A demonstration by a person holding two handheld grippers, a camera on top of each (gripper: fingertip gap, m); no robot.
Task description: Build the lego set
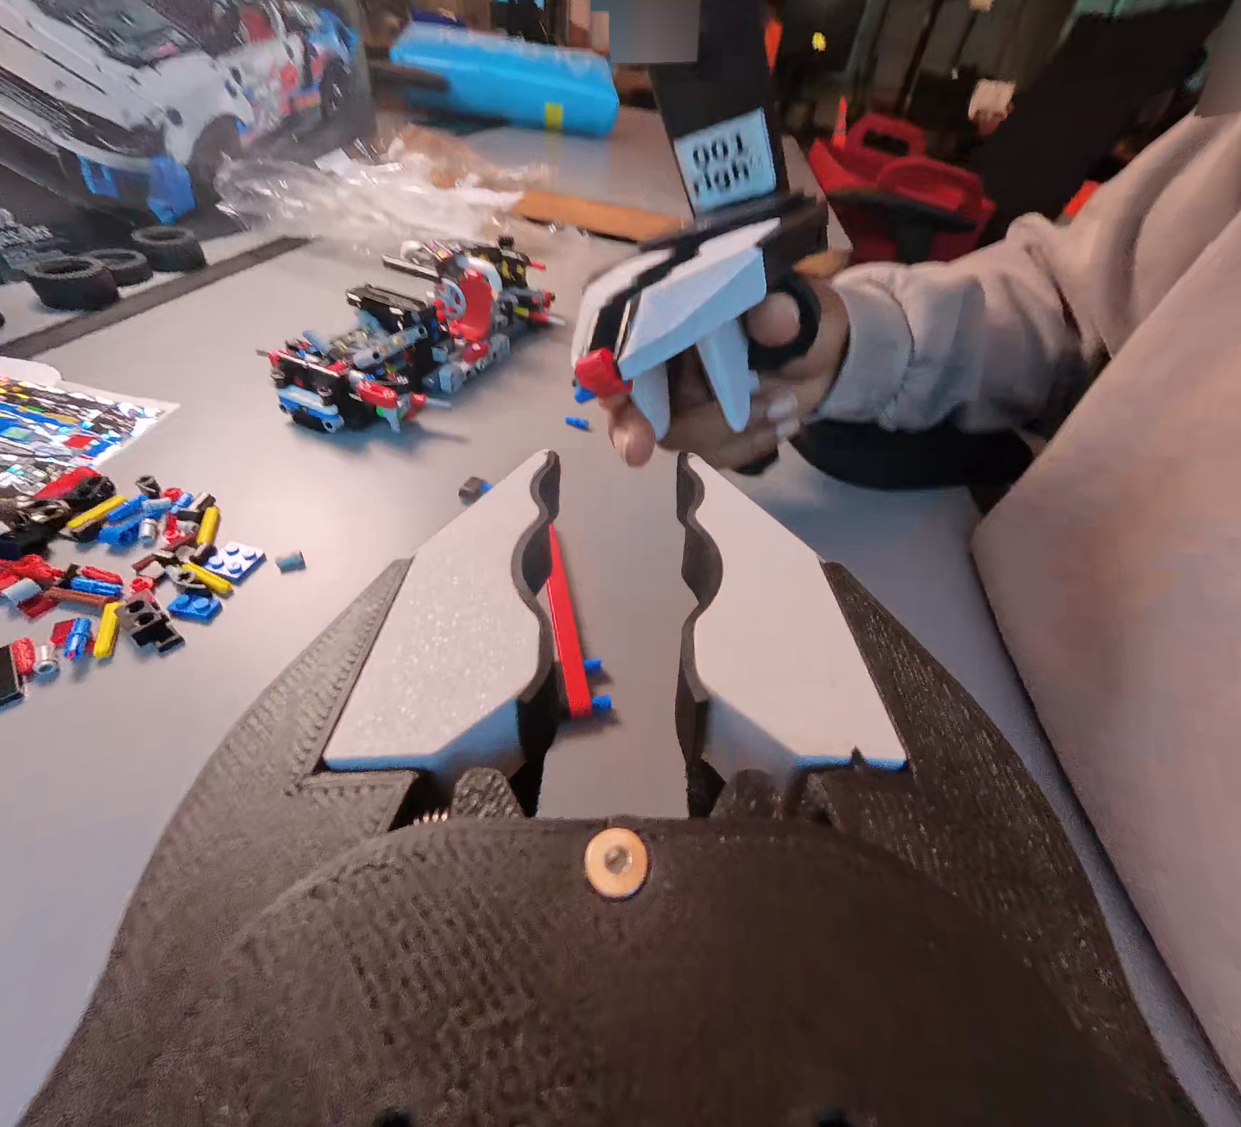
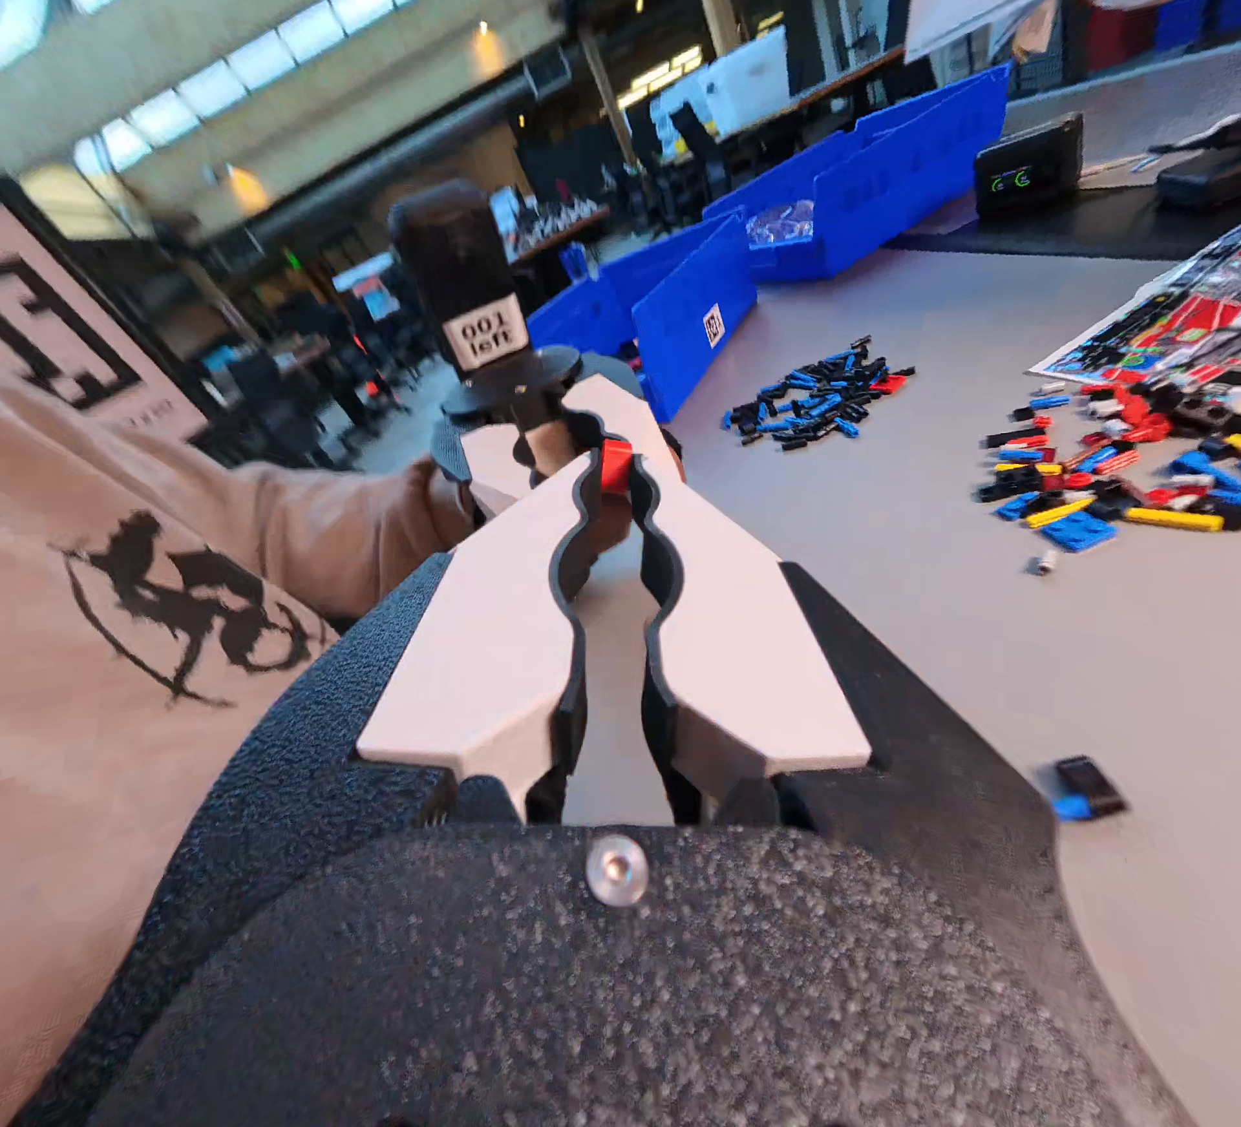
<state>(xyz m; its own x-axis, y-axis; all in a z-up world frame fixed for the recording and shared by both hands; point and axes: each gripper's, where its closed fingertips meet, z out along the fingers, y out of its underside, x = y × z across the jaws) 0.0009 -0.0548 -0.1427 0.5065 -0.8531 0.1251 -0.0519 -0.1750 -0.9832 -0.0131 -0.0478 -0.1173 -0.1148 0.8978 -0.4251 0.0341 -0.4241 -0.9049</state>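
Since the right gripper (image 2: pixel 614 470) only pinches that red piece (image 2: pixel 614 469) by its tips while the left gripper (image 1: pixel 618 467) hangs released, it could easily pop out.

Our left wrist view sits close above the grey worktop (image 1: pixel 282 759), facing forward along its jaws toward the part-built car (image 1: pixel 409 343). Our right wrist view is tilted, facing back across the worktop toward the hall. We share the loose brick pile (image 1: pixel 127 564) and each opposite gripper.
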